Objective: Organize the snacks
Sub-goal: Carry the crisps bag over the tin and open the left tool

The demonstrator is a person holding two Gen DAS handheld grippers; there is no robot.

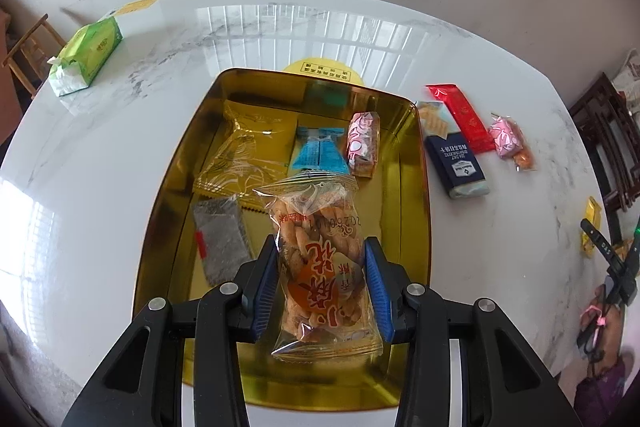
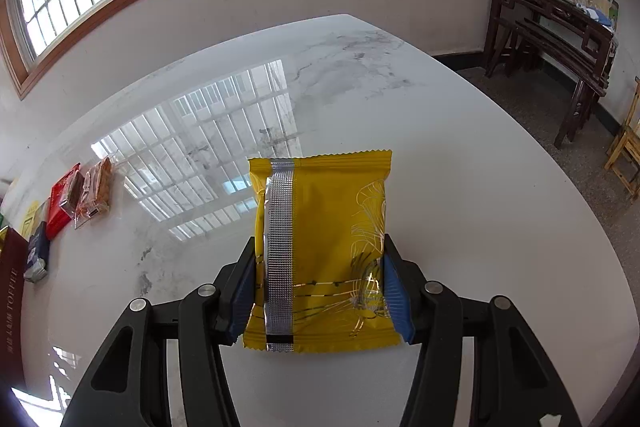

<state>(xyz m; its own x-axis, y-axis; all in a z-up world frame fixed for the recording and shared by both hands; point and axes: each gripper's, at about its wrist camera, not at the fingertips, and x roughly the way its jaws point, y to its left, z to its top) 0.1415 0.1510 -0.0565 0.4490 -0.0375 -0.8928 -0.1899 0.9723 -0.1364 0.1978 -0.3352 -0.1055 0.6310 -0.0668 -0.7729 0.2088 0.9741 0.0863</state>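
Observation:
My left gripper (image 1: 322, 259) is shut on a clear packet of fried dough twists (image 1: 320, 259) and holds it above a gold tin tray (image 1: 408, 211). In the tray lie a yellow packet (image 1: 244, 151), a blue packet (image 1: 318, 153), a pink-white packet (image 1: 363, 143) and a grey packet (image 1: 222, 239). My right gripper (image 2: 320, 255) is shut on a yellow foil snack packet (image 2: 324, 251), held over the white marble table (image 2: 460, 187).
Right of the tray lie a dark blue packet (image 1: 456, 159), a red packet (image 1: 464, 117) and a pink packet (image 1: 510, 141); they also show at the left of the right wrist view (image 2: 64, 203). A green tissue pack (image 1: 86, 55) sits far left. A dark wooden side table (image 2: 552, 35) stands by the wall.

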